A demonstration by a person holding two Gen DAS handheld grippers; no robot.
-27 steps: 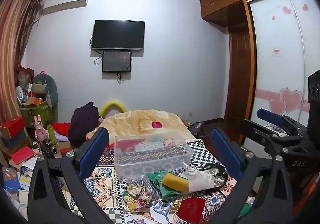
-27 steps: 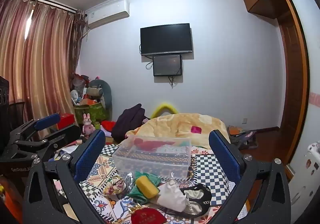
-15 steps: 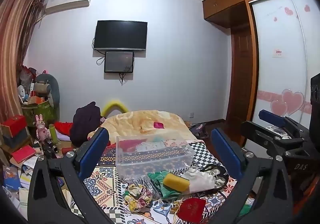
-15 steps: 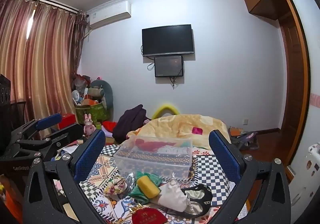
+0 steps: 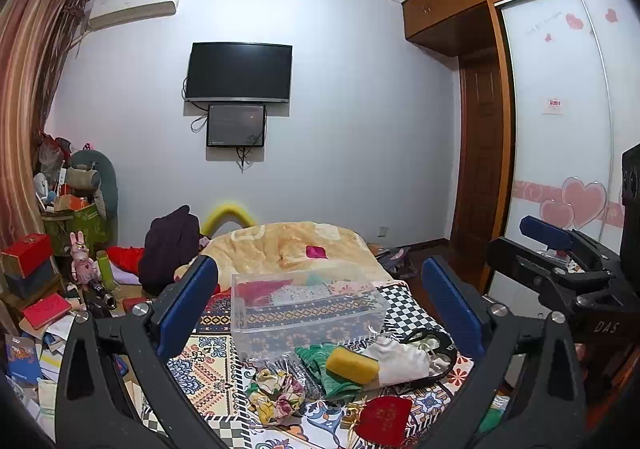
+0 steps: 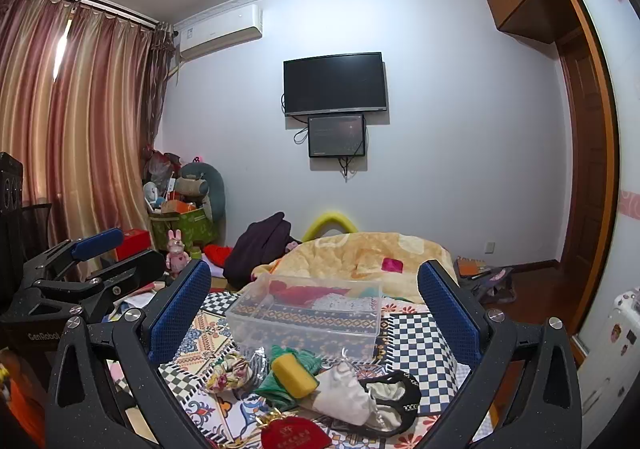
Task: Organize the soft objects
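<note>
A clear plastic bin (image 5: pixel 308 309) (image 6: pixel 308 319) stands on the patterned bed cover. In front of it lies a pile of soft things: a yellow sponge (image 5: pixel 352 359) (image 6: pixel 294 371), green cloth (image 5: pixel 320 363), a floral scrunchie (image 5: pixel 276 395) (image 6: pixel 228 371), a white pouch (image 5: pixel 398 357) (image 6: pixel 344 393), a black-trimmed piece (image 6: pixel 394 389) and a red pouch (image 5: pixel 382 417) (image 6: pixel 294 435). My left gripper (image 5: pixel 318 305) is open and empty above the pile. My right gripper (image 6: pixel 314 307) is open and empty, also above it.
A yellow blanket (image 5: pixel 292 245) lies behind the bin with a dark bag (image 5: pixel 168 245) to its left. Cluttered boxes and toys (image 5: pixel 60 249) fill the left corner. A wardrobe (image 5: pixel 560 129) stands on the right. Each gripper shows at the edge of the other's view (image 5: pixel 560 273) (image 6: pixel 80 277).
Both views have shifted slightly, as both grippers drifted a little. Nothing on the bed has moved.
</note>
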